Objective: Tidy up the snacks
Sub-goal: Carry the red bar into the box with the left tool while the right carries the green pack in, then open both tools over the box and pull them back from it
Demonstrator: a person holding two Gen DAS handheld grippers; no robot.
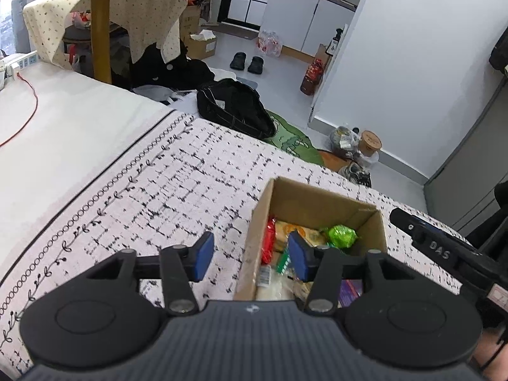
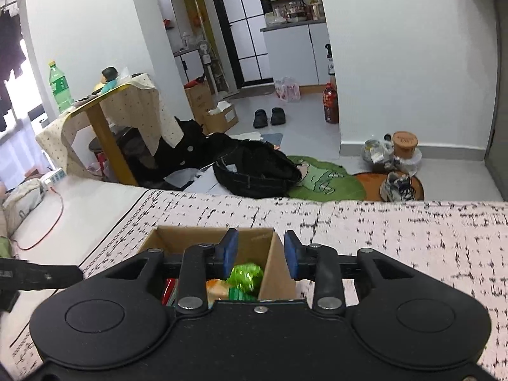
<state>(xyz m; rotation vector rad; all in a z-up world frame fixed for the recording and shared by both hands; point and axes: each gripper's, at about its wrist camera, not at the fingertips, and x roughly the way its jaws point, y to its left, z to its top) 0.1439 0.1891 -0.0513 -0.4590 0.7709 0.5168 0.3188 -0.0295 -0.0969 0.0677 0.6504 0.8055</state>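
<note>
Snacks sit packed in the open brown cardboard box on my black-and-white patterned cloth. My left camera looks down into it and shows a red packet along the near wall, a crumpled green foil wrapper at the far corner, pale packets beneath, and a purple one at the bottom edge; my right camera catches only the green wrapper and a sliver of red.

My left gripper stands open with nothing between its blue pads, one finger outside the box wall, the other over the contents. My right gripper is parted too, empty, straddling the box's right wall.

Only the right view shows the green plastic bottle on the yellow round table under a dotted cloth. Beyond the bed edge I see a black bag, a green rug, black slippers and a white sneaker on the grey floor.
</note>
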